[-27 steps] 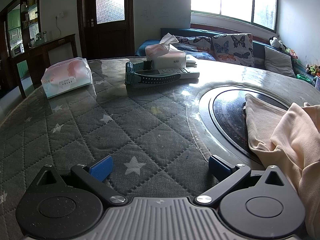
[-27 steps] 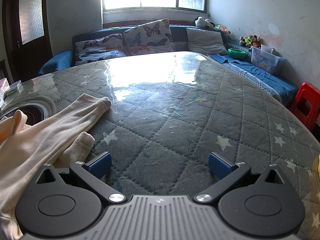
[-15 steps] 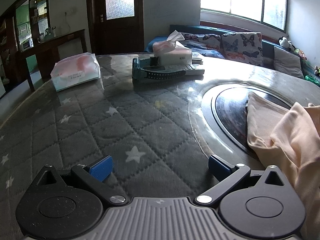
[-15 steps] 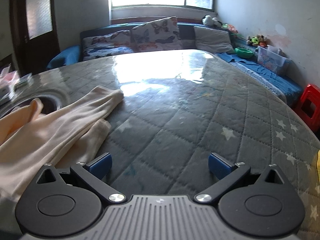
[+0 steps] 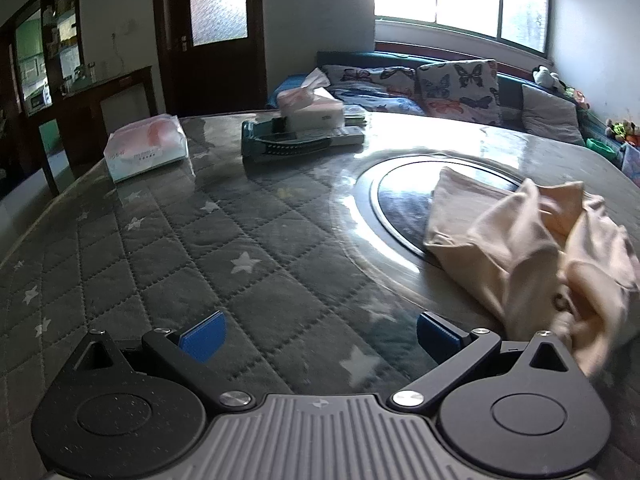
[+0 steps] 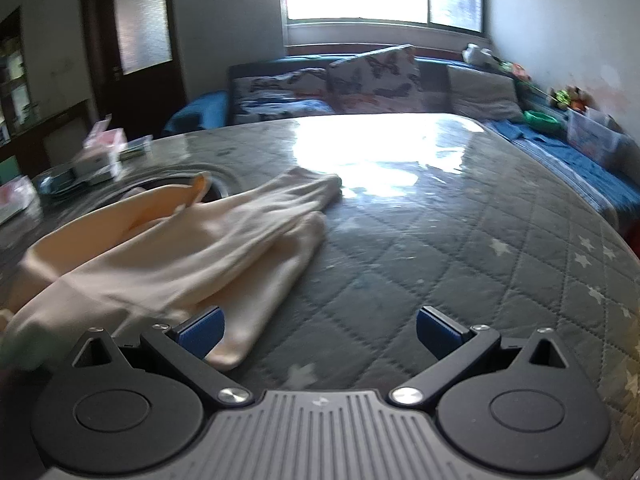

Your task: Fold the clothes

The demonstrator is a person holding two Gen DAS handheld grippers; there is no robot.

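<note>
From the left wrist camera, the left gripper (image 5: pixel 318 333) hangs low over the desk (image 5: pixel 200 248), its blue fingers (image 5: pixel 202 335) spread wide with nothing between them. The cream garment (image 5: pixel 516 248) sits crumpled to the right of that gripper, half draped over the dark round inset (image 5: pixel 400 200) in the desk. A tissue pack (image 5: pixel 146 148) and a tissue box (image 5: pixel 310 106) lie well beyond the garment, out of the way.

Over to the right wrist camera: the right gripper (image 6: pixel 320 330) is also wide open and empty, its left finger just at the near hem of the garment (image 6: pixel 180 256), which stretches away to the left. The picture is blurred, so seams are hard to read.

The job looks barely begun; the cloth needs flattening first. Best bet: each gripper takes one corner of a single layer, pinches firmly, then both pull apart evenly so it lies smooth before any fold.
</note>
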